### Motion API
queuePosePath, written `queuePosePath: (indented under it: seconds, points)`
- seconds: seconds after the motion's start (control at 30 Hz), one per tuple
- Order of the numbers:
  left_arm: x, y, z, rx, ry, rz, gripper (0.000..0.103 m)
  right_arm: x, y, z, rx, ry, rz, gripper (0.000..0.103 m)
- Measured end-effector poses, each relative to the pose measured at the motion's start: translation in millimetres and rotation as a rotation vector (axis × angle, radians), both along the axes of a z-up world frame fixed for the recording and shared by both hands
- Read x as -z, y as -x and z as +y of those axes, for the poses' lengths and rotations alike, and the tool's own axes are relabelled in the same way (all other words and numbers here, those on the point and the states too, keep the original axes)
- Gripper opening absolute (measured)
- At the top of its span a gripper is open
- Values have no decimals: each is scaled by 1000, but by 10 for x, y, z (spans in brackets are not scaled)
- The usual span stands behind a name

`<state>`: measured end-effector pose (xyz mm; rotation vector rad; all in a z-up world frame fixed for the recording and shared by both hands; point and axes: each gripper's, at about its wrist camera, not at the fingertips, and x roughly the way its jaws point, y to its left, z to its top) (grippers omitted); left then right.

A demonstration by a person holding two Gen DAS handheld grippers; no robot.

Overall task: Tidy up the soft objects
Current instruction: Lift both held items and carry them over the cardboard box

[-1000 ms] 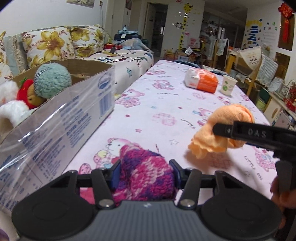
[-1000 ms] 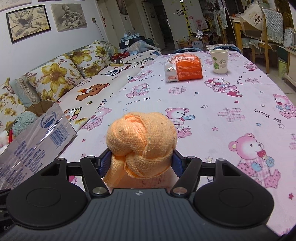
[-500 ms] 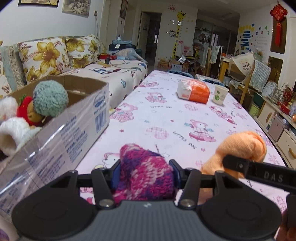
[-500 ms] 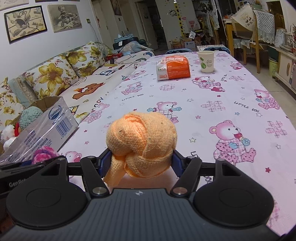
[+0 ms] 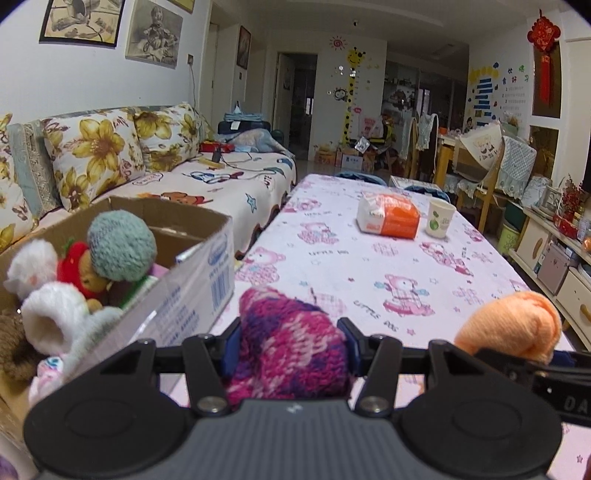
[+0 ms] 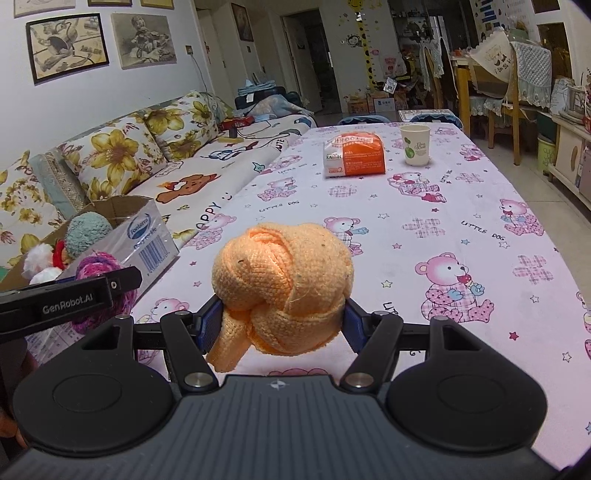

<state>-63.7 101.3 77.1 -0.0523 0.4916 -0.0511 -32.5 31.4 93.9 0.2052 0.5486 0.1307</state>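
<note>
Magenta knit ball (image 5: 288,347) clamped in left gripper (image 5: 288,350), orange knotted cloth (image 6: 282,291) clamped in right gripper (image 6: 282,325); cardboard box (image 5: 207,254) at ten o'clock: clear rim before releasing.

The worktop (image 6: 461,206) wears a white cloth printed with pink bears. Toward the upper middle of the right wrist view, an orange and white packet (image 6: 354,155) lies on it, with a paper cup (image 6: 416,144) upright just to its right. A sofa with yellow-flowered cushions (image 5: 92,155) runs along the left of the frame, below framed pictures (image 5: 83,20) on the wall. A red knot ornament (image 5: 543,35) hangs at upper right.
</note>
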Motion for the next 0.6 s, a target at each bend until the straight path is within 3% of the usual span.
queuePosePath:
  seconds: [0.33,0.6]
  points:
    - [-164,33,123,-18,-27,-80,53,-52,36,-1,-6,15,-37,81]
    - [-280,-3,353,-89,-4,-118,53,-68,-4,48,-33,37,-59,81]
